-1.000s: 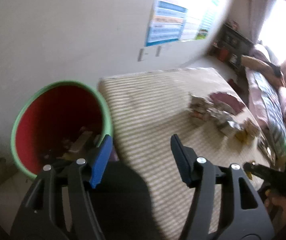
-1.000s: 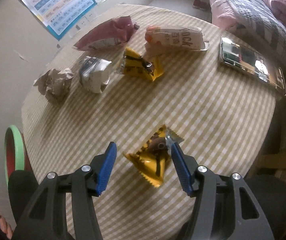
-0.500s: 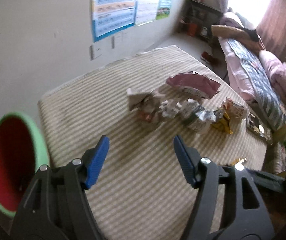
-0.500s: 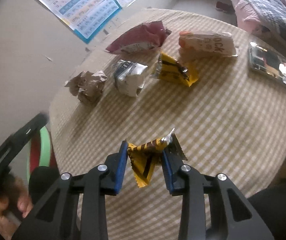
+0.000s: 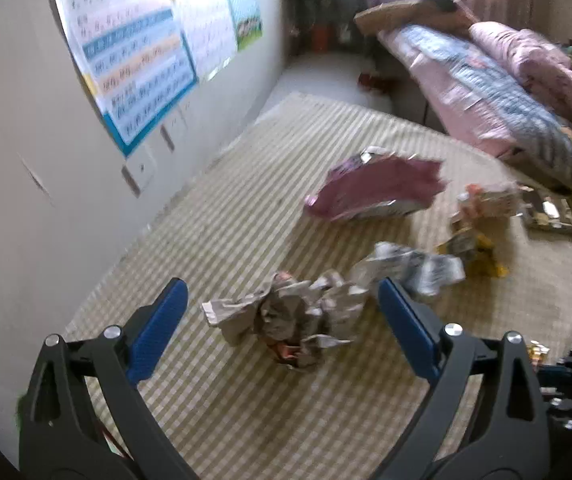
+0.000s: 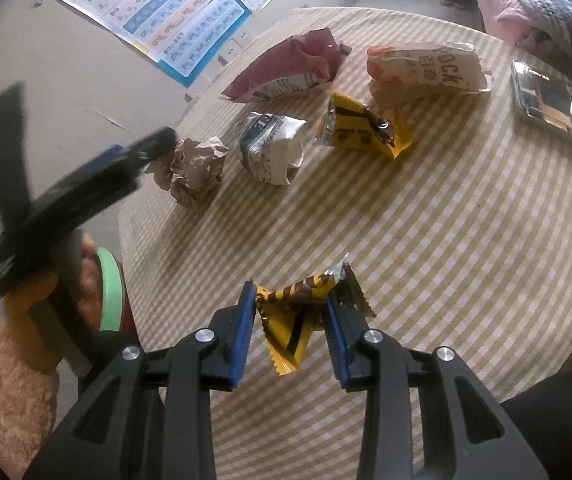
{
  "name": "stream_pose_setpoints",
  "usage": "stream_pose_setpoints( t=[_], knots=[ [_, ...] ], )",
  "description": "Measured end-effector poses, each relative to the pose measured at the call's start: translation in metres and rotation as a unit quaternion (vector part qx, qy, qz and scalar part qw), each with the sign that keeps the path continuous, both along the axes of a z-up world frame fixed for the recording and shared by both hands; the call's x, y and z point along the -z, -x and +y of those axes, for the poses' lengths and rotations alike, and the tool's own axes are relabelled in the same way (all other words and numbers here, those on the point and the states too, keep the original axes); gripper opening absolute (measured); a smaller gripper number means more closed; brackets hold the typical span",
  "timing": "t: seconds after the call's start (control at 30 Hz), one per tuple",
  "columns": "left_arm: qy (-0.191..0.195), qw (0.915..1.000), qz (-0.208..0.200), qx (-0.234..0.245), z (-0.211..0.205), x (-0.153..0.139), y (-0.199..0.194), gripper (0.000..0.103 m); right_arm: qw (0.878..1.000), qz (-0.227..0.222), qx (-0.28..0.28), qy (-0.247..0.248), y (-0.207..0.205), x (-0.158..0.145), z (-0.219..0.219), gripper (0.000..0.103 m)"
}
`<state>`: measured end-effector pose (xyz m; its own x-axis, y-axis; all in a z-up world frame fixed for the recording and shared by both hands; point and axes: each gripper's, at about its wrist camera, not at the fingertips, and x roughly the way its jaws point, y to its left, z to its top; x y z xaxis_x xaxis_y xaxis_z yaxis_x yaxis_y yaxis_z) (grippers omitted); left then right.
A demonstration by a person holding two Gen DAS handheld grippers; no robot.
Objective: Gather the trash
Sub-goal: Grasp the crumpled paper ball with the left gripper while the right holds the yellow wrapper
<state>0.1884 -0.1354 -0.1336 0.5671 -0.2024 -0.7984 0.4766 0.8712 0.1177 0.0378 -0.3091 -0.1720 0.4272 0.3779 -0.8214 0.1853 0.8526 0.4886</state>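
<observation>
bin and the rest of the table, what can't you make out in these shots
- Bin, right wrist view: only a strip of green rim shows; the hand and left gripper hide the rest, contents unseen.
- Bin, left wrist view: not in frame.
- Phone screen: too small to read.
- Paper ball, left wrist view: print blurred.

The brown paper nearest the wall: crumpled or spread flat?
Crumpled. The brown paper sits bunched into a creased ball on the checked tablecloth.
</observation>
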Motion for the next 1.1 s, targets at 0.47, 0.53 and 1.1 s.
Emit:
stream_pose_setpoints(
  t=[0.47,0.53,1.1],
  knots=[
    [-0.009,0.9972,0.074,-0.004,-0.002,0.041,-0.003,0.072,1.0,0.006,-0.007,-0.003,-0.001,0.004,0.004,0.034],
    [-0.005,0.996,0.089,-0.009,-0.003,0.046,-0.003,0.062,1.0,0.007,-0.007,-0.002,-0.002,0.004,0.005,0.034],
    [0.077,0.9833,0.141,-0.086,0.039,0.02,0.076,0.031,1.0,0.009,-0.008,0.002,-0.005,0.008,0.008,0.034]
  ],
)
